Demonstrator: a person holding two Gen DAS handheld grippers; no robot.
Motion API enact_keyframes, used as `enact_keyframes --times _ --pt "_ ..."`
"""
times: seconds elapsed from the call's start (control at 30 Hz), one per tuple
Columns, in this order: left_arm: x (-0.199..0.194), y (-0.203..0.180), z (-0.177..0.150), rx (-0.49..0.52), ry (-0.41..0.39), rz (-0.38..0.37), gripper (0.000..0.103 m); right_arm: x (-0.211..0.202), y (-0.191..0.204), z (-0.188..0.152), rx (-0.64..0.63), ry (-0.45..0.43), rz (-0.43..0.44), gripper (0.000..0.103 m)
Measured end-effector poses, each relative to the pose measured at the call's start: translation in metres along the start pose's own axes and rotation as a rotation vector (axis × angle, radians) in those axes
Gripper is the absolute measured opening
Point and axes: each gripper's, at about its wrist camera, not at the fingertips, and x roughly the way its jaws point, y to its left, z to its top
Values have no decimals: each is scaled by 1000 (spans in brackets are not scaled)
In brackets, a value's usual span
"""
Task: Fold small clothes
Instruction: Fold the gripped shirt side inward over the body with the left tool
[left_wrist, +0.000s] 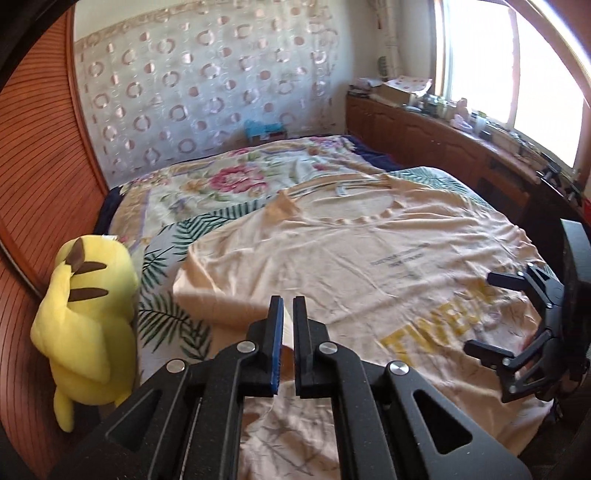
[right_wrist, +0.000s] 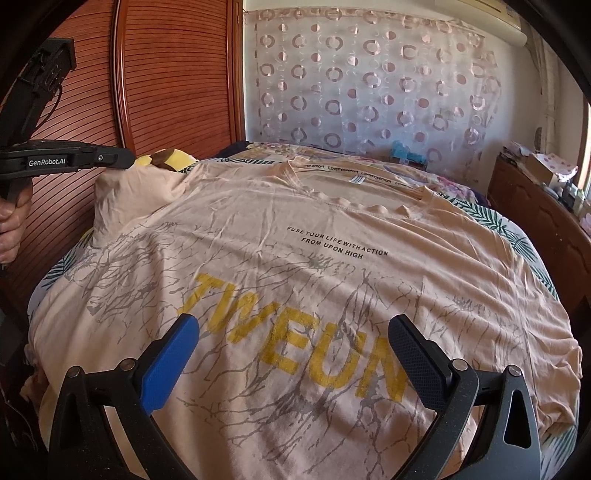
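Bed: a wide bed (right_wrist: 532, 236) under a leaf-and-flower printed cover carries everything; a reddish slatted wooden panel (right_wrist: 177, 74) stands along its left side.
Garment: a pale peach cotton T-shirt with grey crackle print and yellow block letters (right_wrist: 295, 280) lies spread front-up across the bed, collar toward the far curtain, hem toward the cameras. Its left sleeve (right_wrist: 129, 192) is raised off the cover and bunched.
Step in hand: judged the first fold, the left sleeve being drawn up so it can come inward over the chest; the body of the shirt is still flat and unfolded.
Left gripper: the black two-finger left gripper (left_wrist: 288, 306) has its jaws together, clamped on the peach cloth of the sleeve, which shows as a thin edge between the pads; a hand (right_wrist: 11, 225) holds its grip.
Right gripper: the right gripper (right_wrist: 291, 325) hovers over the yellow lettering with its blue-padded jaws wide apart, nothing between them.
Next move: likely carry the pinched sleeve across toward the printed text without dragging the body askew; the right gripper could pin the chest or take the other sleeve.
Toy: a yellow plush toy with brown-tipped ears (left_wrist: 85, 314) sits beside the shirt at the bed's left edge.
Containers: a cardboard box (left_wrist: 400, 90) on the far wooden cabinet by the window; its contents cannot be made out.
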Motion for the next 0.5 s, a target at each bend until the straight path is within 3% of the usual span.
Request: enact_keyframes --times 0.07,0.13,0.17,0.23,0.27,0.5 --pt "-5 -7 -1 9 -4 -12 9 -1 0 0 -3 -1 -1 102" --pt "-13 -9 -6 30 -28 -10 36 -1 1 0 -6 -1 -2 102" --pt "-16 -11 -6 33 -39 0 44 -1 1 -1 -7 -2 -3 102" --pt "-20 -5 -12 19 -44 19 73 -1 0 1 -8 -1 -3 102" --pt "-20 0 -17 4 -42 27 80 -1 0 0 -8 -1 -3 102" --pt "9 39 -56 -81 69 99 82 -1 0 0 -11 2 -4 102"
